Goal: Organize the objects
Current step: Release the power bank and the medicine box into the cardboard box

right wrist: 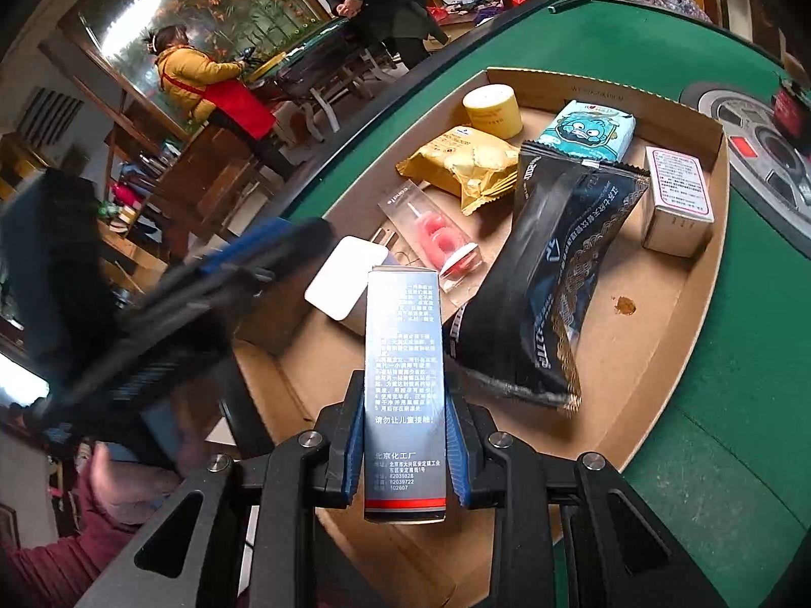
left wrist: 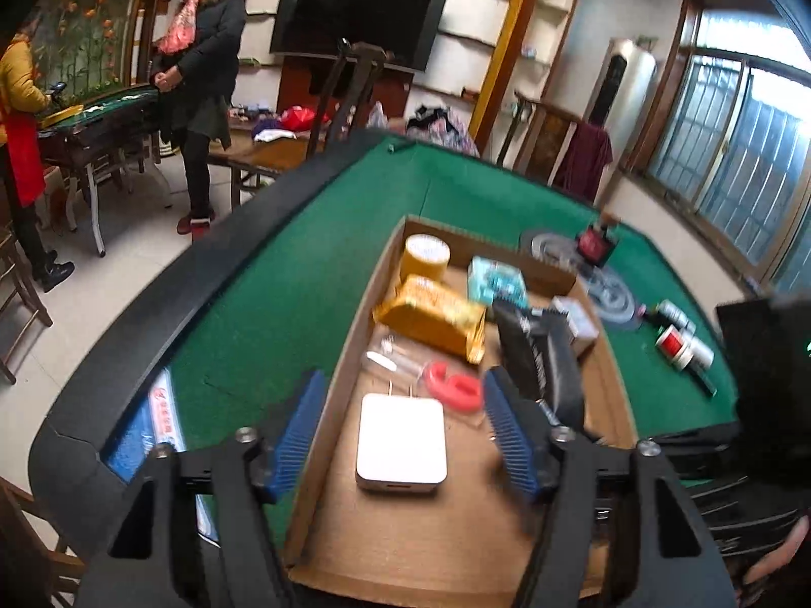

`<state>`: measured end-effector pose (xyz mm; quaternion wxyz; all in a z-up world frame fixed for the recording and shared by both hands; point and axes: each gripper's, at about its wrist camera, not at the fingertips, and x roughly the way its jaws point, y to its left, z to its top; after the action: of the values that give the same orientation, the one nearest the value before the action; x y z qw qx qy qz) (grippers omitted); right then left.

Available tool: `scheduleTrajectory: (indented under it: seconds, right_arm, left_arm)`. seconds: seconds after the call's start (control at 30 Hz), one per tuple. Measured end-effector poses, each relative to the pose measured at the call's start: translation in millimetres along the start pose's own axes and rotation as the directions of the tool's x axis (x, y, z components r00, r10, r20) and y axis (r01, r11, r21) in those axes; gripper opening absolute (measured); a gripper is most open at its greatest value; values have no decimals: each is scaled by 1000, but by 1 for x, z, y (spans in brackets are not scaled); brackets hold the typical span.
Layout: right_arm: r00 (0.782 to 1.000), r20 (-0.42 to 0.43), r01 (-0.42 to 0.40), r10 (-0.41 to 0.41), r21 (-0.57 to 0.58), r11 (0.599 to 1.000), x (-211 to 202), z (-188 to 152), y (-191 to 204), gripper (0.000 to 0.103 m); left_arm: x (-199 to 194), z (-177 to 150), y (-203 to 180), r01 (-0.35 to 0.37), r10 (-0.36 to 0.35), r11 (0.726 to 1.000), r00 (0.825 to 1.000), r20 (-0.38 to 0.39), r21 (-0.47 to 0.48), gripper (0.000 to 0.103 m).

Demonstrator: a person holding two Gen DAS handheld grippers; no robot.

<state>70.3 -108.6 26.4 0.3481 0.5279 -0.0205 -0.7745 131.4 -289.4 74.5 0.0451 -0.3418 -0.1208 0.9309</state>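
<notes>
A shallow cardboard tray (left wrist: 405, 532) lies on the green felt table (left wrist: 284, 294). My left gripper (left wrist: 404, 385) hangs open over its near end. A white plug-in charger (left wrist: 401, 443) lies flat between the blue pads, and neither pad touches it. My right gripper (right wrist: 404, 395) is shut on a tall blue-grey printed box (right wrist: 404, 354), held upright above the tray (right wrist: 659, 354). A black snack packet (right wrist: 552, 294) lies across the tray just beyond that box. The charger (right wrist: 347, 273) shows behind the box, with the blurred left gripper (right wrist: 284, 240) beside it.
Also in the tray are a gold packet (left wrist: 431, 314), a yellow tape roll (left wrist: 426, 256), a teal tissue pack (left wrist: 494, 278), a pink item in clear wrap (left wrist: 453, 390) and a white carton (right wrist: 676, 202). Small bottles (left wrist: 684, 344) lie on the felt to the right. Two people stand at another table, far left.
</notes>
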Motion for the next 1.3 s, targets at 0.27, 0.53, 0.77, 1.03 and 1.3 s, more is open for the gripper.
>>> scheduleTrajectory:
  seconds: [0.27, 0.53, 0.77, 1.03, 1.3]
  right_arm:
    - [995, 7, 96, -96, -77, 992, 8, 0, 15, 31]
    - [991, 22, 136, -134, -120, 983, 7, -6, 27, 57]
    - [981, 89, 183, -172, -137, 973, -12, -13, 36, 79]
    - [958, 160, 259, -237, -137, 956, -33, -24, 38, 84]
    - [897, 260, 399, -358, -124, 909, -63, -35, 32, 91]
  left_arm:
    - [-22, 9, 11, -7, 11, 998, 999, 48, -69, 83]
    - [-27, 6, 20, -23, 26, 994, 999, 31, -107, 86]
    - [-34, 4, 19, -35, 40, 994, 998, 40, -105, 89]
    - [-32, -1, 13, -40, 43, 993, 999, 18, -113, 89]
    - [-32, -4, -8, -37, 37, 996, 999, -1, -80, 89]
